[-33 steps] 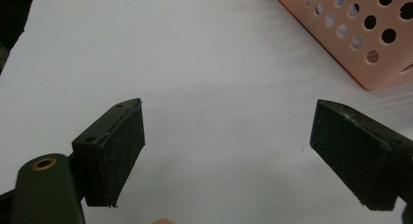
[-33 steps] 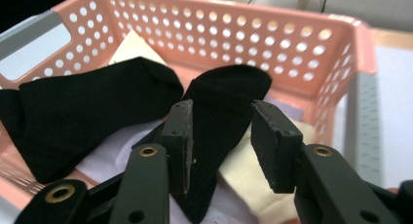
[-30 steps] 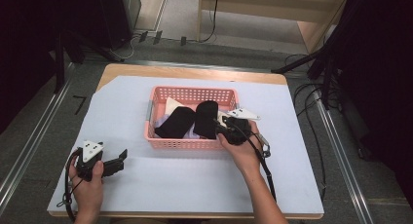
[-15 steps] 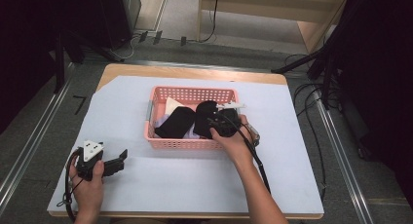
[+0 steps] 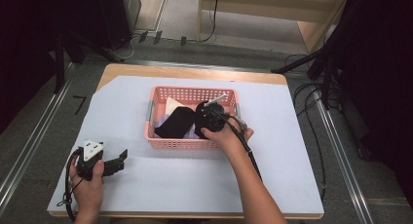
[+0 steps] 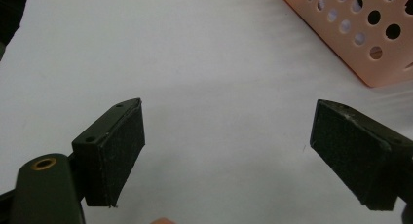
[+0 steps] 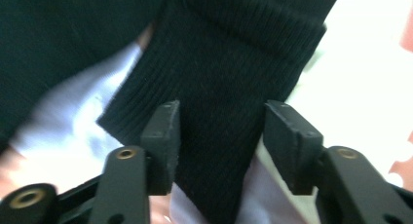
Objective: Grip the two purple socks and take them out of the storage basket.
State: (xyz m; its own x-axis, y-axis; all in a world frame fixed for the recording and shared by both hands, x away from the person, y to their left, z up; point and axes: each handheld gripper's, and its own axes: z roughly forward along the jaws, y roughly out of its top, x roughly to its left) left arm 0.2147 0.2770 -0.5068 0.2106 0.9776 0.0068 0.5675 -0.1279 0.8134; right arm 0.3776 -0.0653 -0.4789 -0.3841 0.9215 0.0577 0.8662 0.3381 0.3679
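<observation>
Right gripper view: right gripper [image 7: 219, 141] has its jaws apart, straddling a black ribbed knit sock [image 7: 229, 87] whose long axis runs straight ahead between them, so closing in place should catch the fabric (a judgement). The sock lies in the pink perforated plastic basket [image 5: 185, 143] mid-tabletop, over pale cloth. Left gripper [image 6: 229, 151], jaws wide apart and empty, rests well off on the white tabletop [image 5: 195, 185]; right hand [image 5: 226, 136] is far nearer.

One pink basket [image 5: 181, 143] — two black socks [image 5: 176, 122], two hand-held grippers [image 5: 118, 161].
</observation>
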